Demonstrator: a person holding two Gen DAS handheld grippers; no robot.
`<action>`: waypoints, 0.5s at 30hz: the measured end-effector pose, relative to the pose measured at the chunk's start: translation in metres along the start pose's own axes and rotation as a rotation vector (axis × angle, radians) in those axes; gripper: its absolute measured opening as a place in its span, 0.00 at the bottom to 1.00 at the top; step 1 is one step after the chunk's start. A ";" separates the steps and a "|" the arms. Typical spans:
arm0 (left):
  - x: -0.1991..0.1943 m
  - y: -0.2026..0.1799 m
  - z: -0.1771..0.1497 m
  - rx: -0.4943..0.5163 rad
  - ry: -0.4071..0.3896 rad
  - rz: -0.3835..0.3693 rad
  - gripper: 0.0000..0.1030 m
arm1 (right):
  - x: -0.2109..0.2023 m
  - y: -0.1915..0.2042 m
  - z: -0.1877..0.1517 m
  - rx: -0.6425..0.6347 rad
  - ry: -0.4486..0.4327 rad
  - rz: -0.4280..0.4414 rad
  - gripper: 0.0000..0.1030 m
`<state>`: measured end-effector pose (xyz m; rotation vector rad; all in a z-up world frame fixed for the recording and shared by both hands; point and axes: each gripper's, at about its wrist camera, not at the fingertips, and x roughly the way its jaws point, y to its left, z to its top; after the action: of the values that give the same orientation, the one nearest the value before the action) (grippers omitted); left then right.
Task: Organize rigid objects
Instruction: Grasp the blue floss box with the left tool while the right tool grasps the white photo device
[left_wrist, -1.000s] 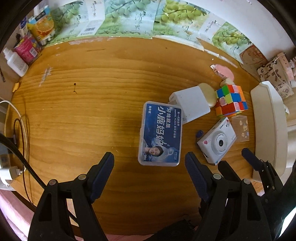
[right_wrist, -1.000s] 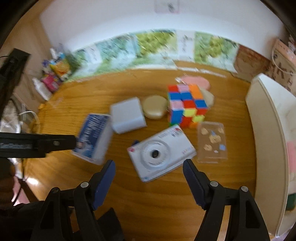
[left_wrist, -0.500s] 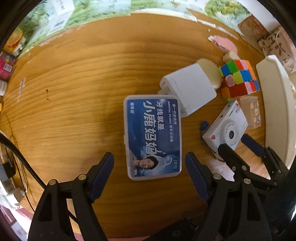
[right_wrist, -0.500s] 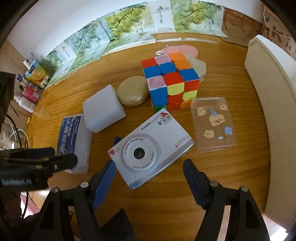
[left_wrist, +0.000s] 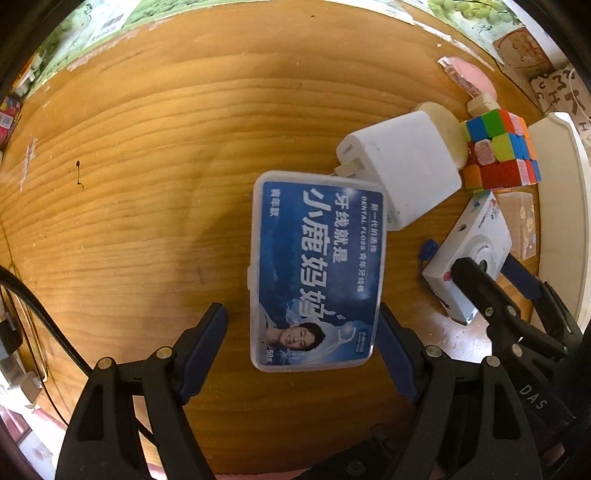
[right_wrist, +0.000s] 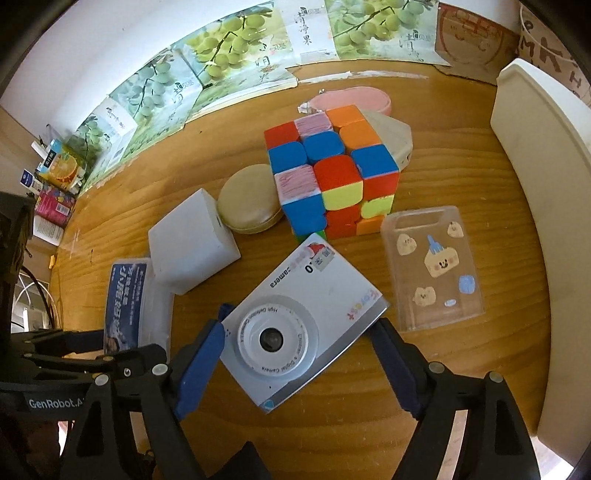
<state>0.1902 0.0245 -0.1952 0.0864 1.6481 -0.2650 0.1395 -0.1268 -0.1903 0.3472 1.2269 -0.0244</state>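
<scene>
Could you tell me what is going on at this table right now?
A person is tidying small items on a wooden table with two handheld grippers. The left gripper is open astride the floss box, not gripping it. The right gripper straddles the white toy camera, jaws opening. Nothing is lifted. The charger, cube and clear case lie nearby.

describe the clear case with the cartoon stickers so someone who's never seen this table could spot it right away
On the wooden table, find the tall cream tray along the right edge. Just left of it, right of the white toy camera and in front of the colour cube, lies the clear case. It alone is see-through, printed with small cream cartoon faces and blue bits.
</scene>
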 end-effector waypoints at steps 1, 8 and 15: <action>0.000 0.000 0.001 -0.001 -0.003 0.007 0.78 | 0.001 0.001 0.001 -0.004 -0.002 -0.001 0.81; 0.002 -0.002 0.006 -0.016 -0.013 0.053 0.72 | 0.008 0.011 0.009 -0.048 -0.006 -0.042 0.88; 0.000 -0.005 0.015 -0.033 -0.027 0.056 0.68 | 0.016 0.020 0.011 -0.102 0.005 -0.103 0.90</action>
<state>0.2034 0.0163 -0.1955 0.1035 1.6198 -0.1956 0.1587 -0.1081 -0.1965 0.1954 1.2451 -0.0500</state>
